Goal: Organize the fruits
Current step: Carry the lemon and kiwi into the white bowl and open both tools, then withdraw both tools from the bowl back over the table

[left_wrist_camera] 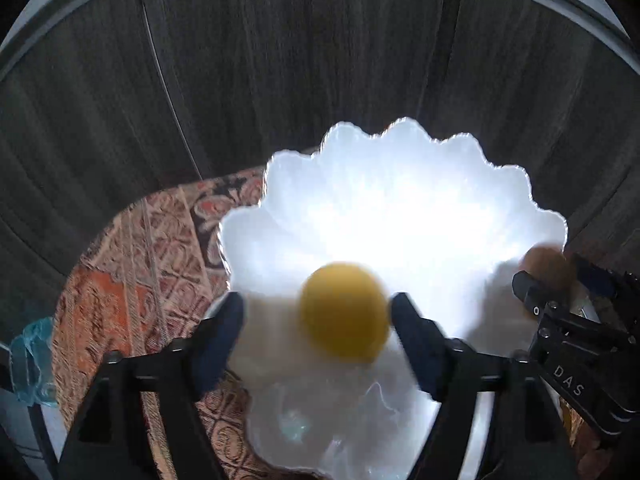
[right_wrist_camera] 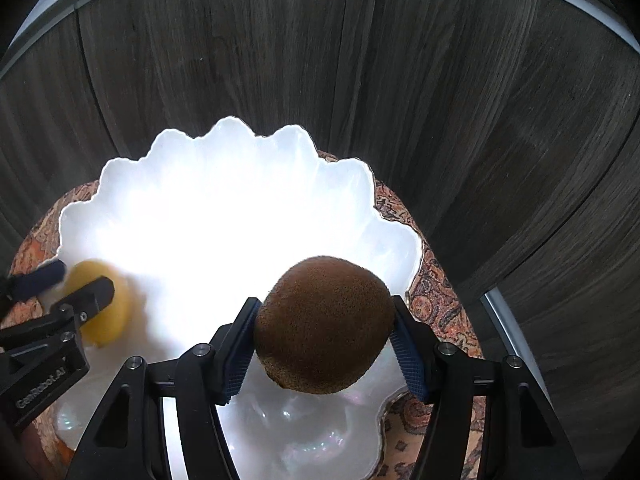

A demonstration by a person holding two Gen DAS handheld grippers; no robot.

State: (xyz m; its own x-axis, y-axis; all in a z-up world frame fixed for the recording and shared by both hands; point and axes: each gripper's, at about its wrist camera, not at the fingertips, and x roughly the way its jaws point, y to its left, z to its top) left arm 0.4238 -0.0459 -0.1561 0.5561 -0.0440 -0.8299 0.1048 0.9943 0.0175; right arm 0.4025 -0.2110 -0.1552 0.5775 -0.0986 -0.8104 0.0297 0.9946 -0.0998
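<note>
A white scalloped bowl (left_wrist_camera: 400,184) stands on a patterned cloth; it also shows in the right wrist view (right_wrist_camera: 224,160). My left gripper (left_wrist_camera: 318,320) is open over the bowl. A blurred yellow fruit (left_wrist_camera: 345,311) lies between its fingers, touching only the right one, apart from the left; it also shows in the right wrist view (right_wrist_camera: 105,312). My right gripper (right_wrist_camera: 324,332) is shut on a brown kiwi (right_wrist_camera: 324,332) above the bowl's near right side. The kiwi (left_wrist_camera: 546,266) and the right gripper (left_wrist_camera: 560,280) show at the right edge of the left wrist view.
The patterned orange and brown cloth (left_wrist_camera: 140,280) covers a small round table over a dark wood floor (left_wrist_camera: 280,60). A clear bluish plastic object (left_wrist_camera: 32,360) lies at the left edge. A pale baseboard (right_wrist_camera: 504,328) runs at the right.
</note>
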